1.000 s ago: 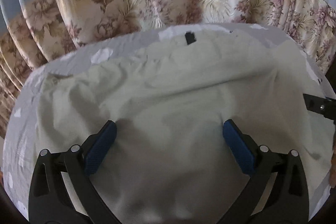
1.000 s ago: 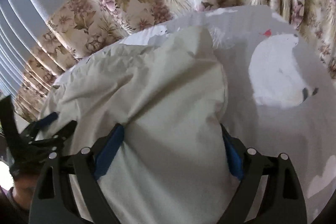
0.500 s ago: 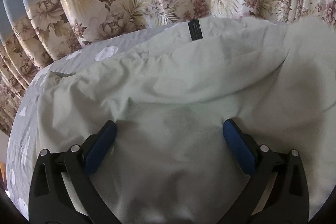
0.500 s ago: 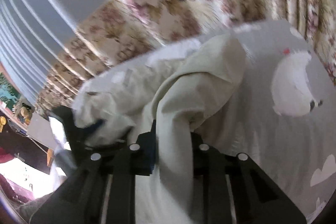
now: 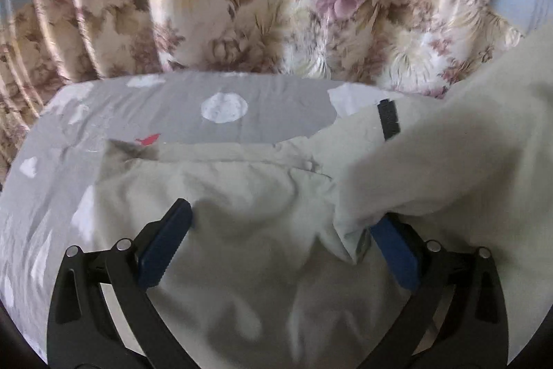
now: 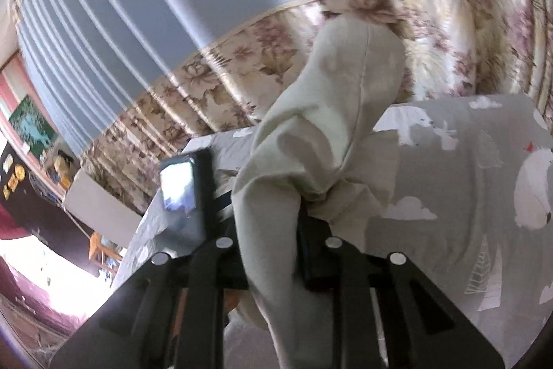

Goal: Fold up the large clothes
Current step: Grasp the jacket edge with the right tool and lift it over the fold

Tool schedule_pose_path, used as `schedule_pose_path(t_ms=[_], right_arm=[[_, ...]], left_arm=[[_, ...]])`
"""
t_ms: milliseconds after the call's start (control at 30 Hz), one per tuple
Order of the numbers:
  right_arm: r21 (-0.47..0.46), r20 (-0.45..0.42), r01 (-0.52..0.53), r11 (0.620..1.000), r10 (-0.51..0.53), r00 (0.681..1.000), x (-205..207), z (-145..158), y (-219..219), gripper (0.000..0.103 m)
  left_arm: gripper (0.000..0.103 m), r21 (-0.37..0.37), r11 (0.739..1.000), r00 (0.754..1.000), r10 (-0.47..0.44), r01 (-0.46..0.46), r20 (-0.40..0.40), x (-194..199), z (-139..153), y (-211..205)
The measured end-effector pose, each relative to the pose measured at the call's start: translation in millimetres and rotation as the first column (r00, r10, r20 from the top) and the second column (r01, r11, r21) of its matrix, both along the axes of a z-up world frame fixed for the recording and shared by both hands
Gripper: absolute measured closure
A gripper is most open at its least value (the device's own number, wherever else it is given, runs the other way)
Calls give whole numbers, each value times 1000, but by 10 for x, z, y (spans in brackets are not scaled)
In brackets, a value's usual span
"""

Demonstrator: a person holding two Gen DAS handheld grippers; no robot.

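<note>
My left gripper point(image 5: 280, 230) hangs with jaws spread wide over the pale garment point(image 5: 249, 196), which lies rumpled on the grey bedsheet point(image 5: 179, 123). My right gripper point(image 6: 276, 227) is clamped on a bunched fold of the garment point(image 6: 331, 113), raised off the bedsheet point(image 6: 466, 182). Floral curtain point(image 5: 276, 6) behind the bed.

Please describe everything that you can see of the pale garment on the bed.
The pale garment is cream, matte woven cloth, wrinkled, with a small black tag. Most of it lies on the grey patterned bedsheet, between the open left gripper fingers. One part is lifted: the right gripper is shut on a bunched fold, which stands up before the floral curtain.
</note>
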State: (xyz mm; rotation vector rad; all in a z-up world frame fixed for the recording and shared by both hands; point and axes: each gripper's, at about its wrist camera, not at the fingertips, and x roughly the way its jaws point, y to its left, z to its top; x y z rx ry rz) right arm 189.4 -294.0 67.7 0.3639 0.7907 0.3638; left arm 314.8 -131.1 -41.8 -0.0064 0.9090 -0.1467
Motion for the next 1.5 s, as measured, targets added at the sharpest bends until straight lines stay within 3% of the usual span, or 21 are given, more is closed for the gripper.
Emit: schedule_pose_path(t_ms=[133, 267, 400, 533, 567, 667, 733, 800, 867, 933, 967, 1067, 1100, 1200, 1267, 1333, 1500], right_arm=[[-58, -19, -1, 998, 0, 1000, 45, -65, 257, 86], [-58, -12, 24, 998, -25, 1000, 79, -53, 377, 86], [-79, -1, 35, 996, -36, 999, 183, -48, 688, 90], [-129, -14, 37, 991, -39, 999, 340, -191, 1208, 92], [-164, -21, 31, 986, -35, 999, 402, -296, 1415, 96], [-278, -41, 37, 960, -51, 998, 528, -599, 1816, 96], [-345, -69, 44, 938, -72, 995, 616, -879, 2016, 88], [-341, -93, 30, 940, -65, 994, 623, -1055, 2107, 63], [-312, -60, -4, 950, -16, 998, 523, -977, 2171, 48], [-269, -35, -33, 963, 25, 999, 375, -763, 2167, 46], [-243, -3, -46, 969, 47, 999, 265, -589, 2140, 40], [-159, 210, -12, 987, 46, 977, -295, 157, 1781, 19], [-155, 287, 26, 988, 19, 958, -509, 399, 1576, 15], [-169, 396, 185, 968, -105, 912, -866, 791, 864, 14], [-190, 412, 295, 936, -197, 890, -956, 826, 401, 12], [-197, 348, 369, 908, -287, 892, -936, 675, -145, 12], [-259, 215, 401, 879, -352, 911, -870, 81, -858, 12]], left_arm=[[3, 24, 999, 998, -44, 46, -45, 189, -124, -42], [3, -33, 998, 997, -58, 56, -55, 80, -99, 158], [3, -136, 991, 1000, -12, 12, 5, -311, 97, 759], [3, -110, 991, 995, 79, -72, 62, -561, 211, 1311], [3, -95, 991, 992, 105, -98, 74, -613, 224, 1448], [3, -68, 984, 982, 168, -162, 89, -752, 241, 1858], [3, -65, 977, 975, 207, -203, 74, -819, 222, 2138], [3, -72, 971, 970, 233, -229, 63, -903, 213, 2357], [3, -64, 966, 964, 257, -252, 74, -979, 242, 2499], [3, -81, 964, 963, 260, -254, 73, -1080, 288, 2546], [3, -96, 964, 964, 254, -246, 75, -1126, 337, 2524], [3, -129, 976, 975, 192, -176, 116, -1265, 571, 2276], [3, -130, 982, 978, 153, -135, 144, -1313, 703, 2097], [3, -158, 987, 983, 39, -10, 179, -1366, 979, 1536], [3, -140, 988, 981, -34, 62, 193, -1361, 1075, 1126], [3, -85, 989, 977, -100, 118, 187, -1316, 1106, 627], [3, -7, 980, 970, -196, 199, 145, -1123, 1079, -285]])
